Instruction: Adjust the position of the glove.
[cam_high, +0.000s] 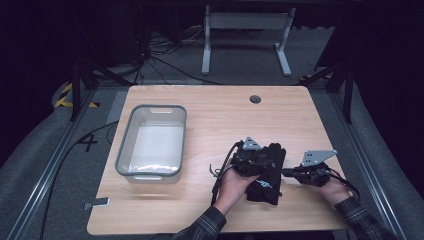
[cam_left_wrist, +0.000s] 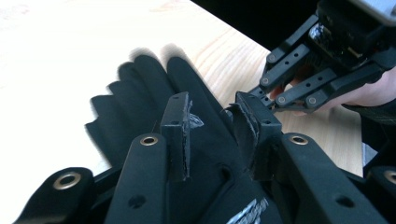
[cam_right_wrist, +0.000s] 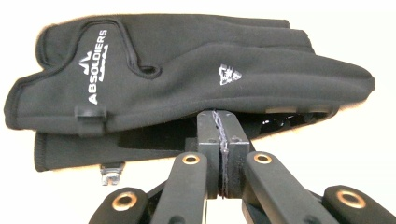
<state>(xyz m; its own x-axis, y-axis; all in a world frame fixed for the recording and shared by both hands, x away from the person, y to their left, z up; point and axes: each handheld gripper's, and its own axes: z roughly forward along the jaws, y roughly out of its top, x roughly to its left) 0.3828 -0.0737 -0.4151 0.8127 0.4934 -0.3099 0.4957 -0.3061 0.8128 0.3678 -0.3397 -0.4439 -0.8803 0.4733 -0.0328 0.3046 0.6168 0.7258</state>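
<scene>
A pair of black gloves (cam_high: 269, 176) lies stacked on the wooden table (cam_high: 220, 117), right of centre. White "ABSOLDIERS" lettering marks the upper glove (cam_right_wrist: 187, 70), and the lower glove (cam_right_wrist: 70, 149) peeks out beneath it. My left gripper (cam_high: 266, 159) rests over the gloves. Its jaws stand open above the black fabric (cam_left_wrist: 140, 98), with nothing between them (cam_left_wrist: 212, 121). My right gripper (cam_high: 286, 171) comes in from the right, shut. Its tips (cam_right_wrist: 219, 119) sit at the gap between the two gloves' edges. From the left gripper view, the right gripper (cam_left_wrist: 259, 95) touches the glove's far side.
An empty grey bin (cam_high: 122, 145) stands on the left part of the table. A round cable hole (cam_high: 255, 99) sits near the far edge. A small metal clip (cam_right_wrist: 109, 173) hangs from the lower glove's cuff. Bare wood lies between bin and gloves.
</scene>
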